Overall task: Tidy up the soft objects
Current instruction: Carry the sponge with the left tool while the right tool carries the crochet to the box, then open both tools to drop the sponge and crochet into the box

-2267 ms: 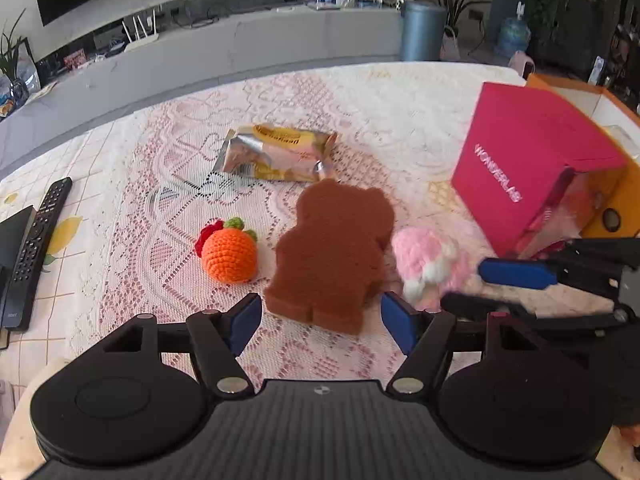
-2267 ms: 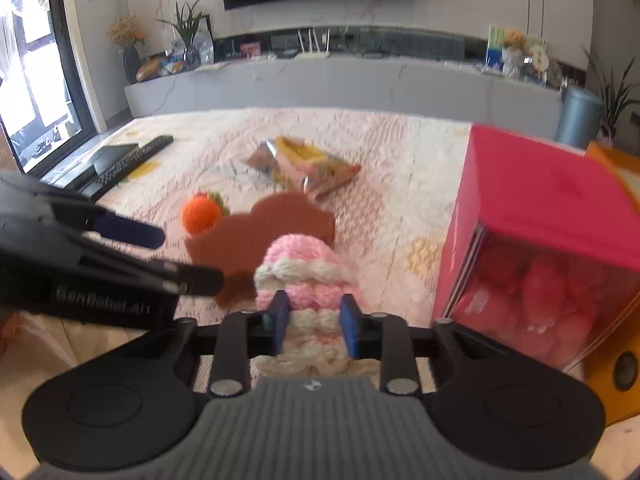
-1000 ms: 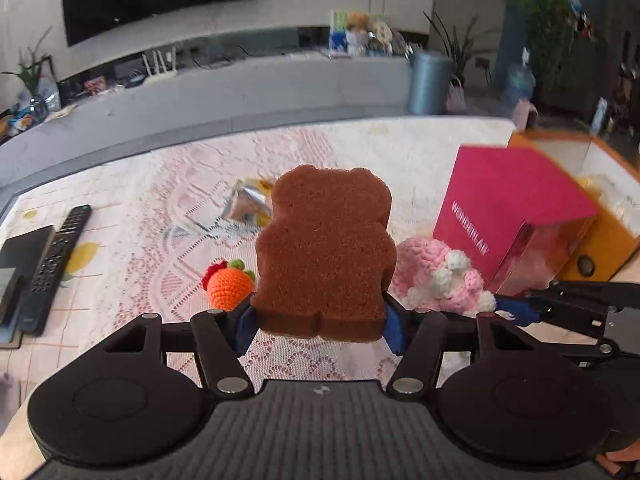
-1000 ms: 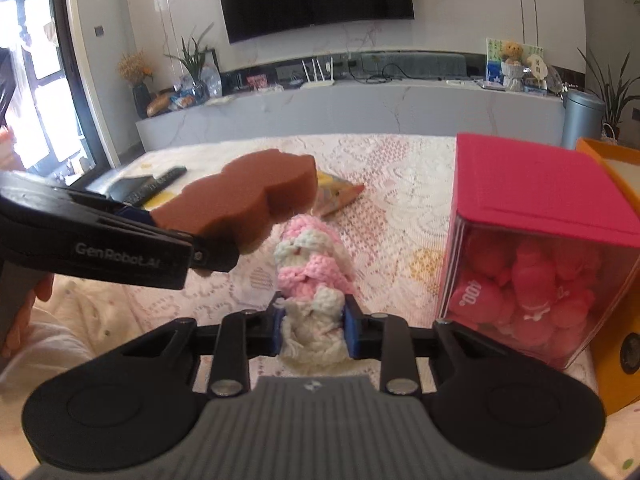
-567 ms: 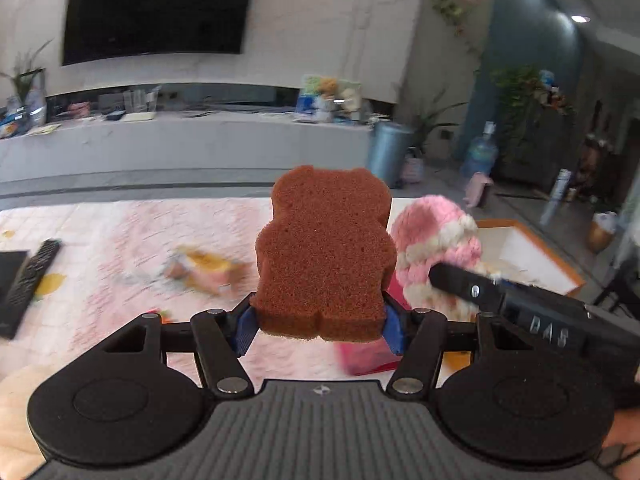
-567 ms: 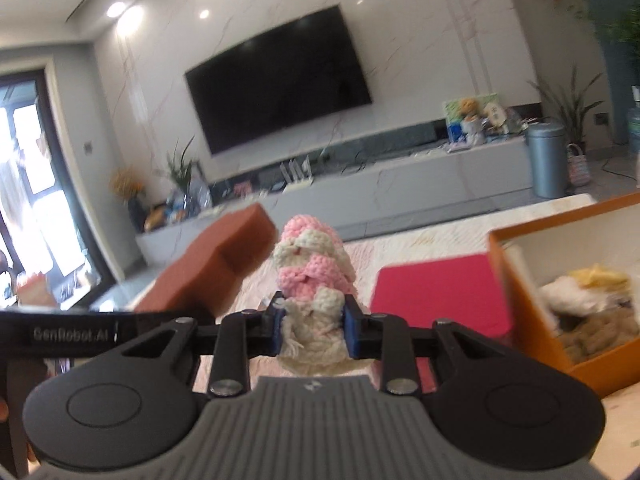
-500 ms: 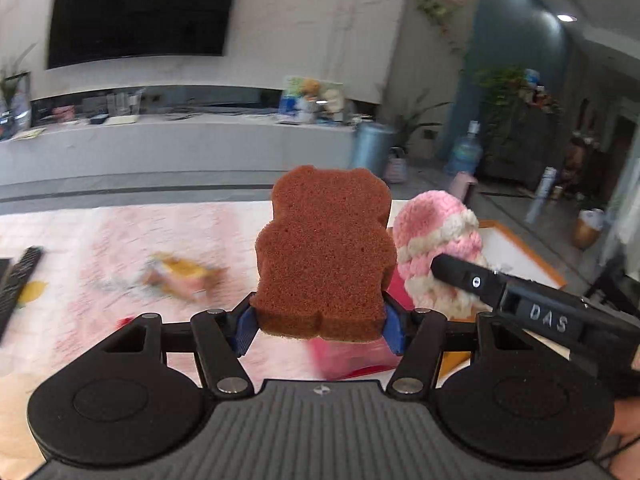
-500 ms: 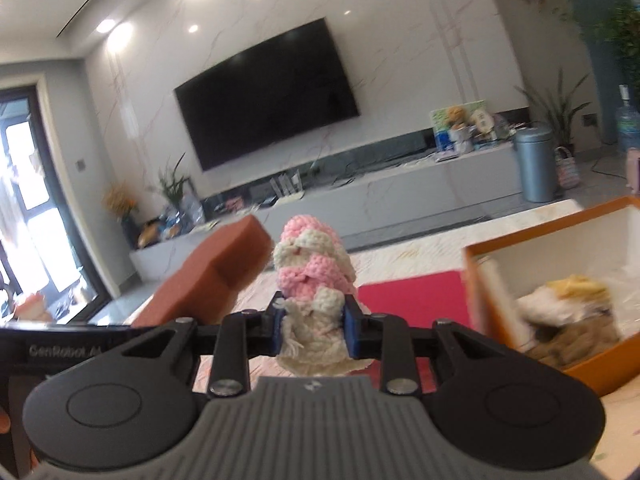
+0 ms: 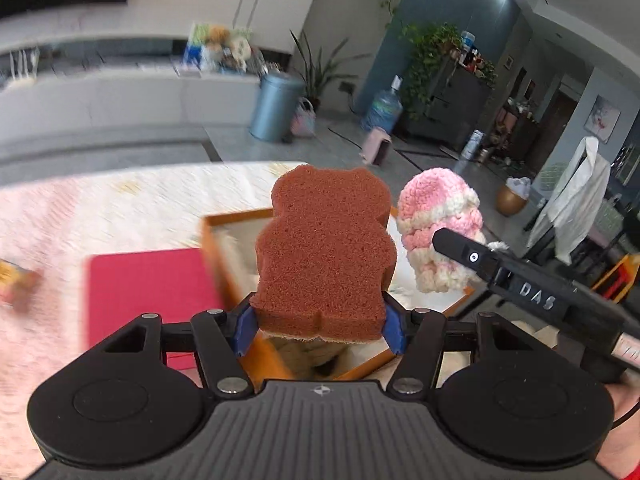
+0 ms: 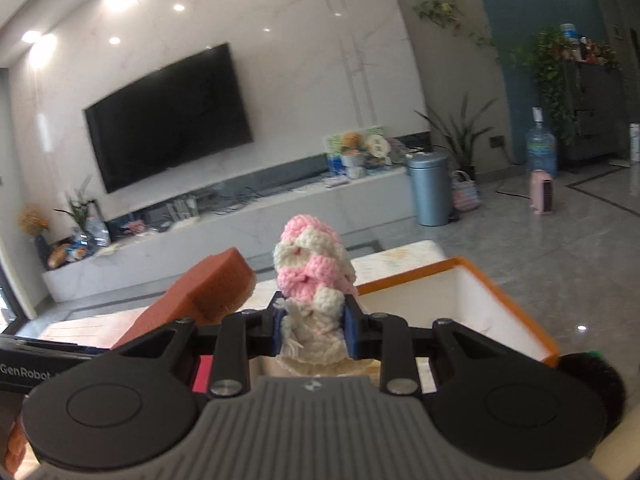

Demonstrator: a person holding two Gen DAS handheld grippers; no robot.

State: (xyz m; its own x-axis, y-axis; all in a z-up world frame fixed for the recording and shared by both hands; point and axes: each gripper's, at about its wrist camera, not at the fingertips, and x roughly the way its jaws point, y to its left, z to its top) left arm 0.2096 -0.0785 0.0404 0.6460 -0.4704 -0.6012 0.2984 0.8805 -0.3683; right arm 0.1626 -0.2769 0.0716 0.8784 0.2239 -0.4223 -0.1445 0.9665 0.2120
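The left gripper (image 9: 320, 326) is spread wide and clamped on the lower sides of a brown bear-shaped sponge (image 9: 325, 248), held upright above the near rim of an orange box (image 9: 214, 240). The right gripper (image 10: 314, 330) is narrowed onto a pink-and-white crocheted toy (image 10: 312, 276), pinched at its white base and raised in front of the box's white interior (image 10: 460, 304). The two held items are seen side by side, apart. A red box (image 9: 148, 288) lies just beside the orange box on the lace-covered table (image 9: 100, 200); open floor lies beyond the far edge.
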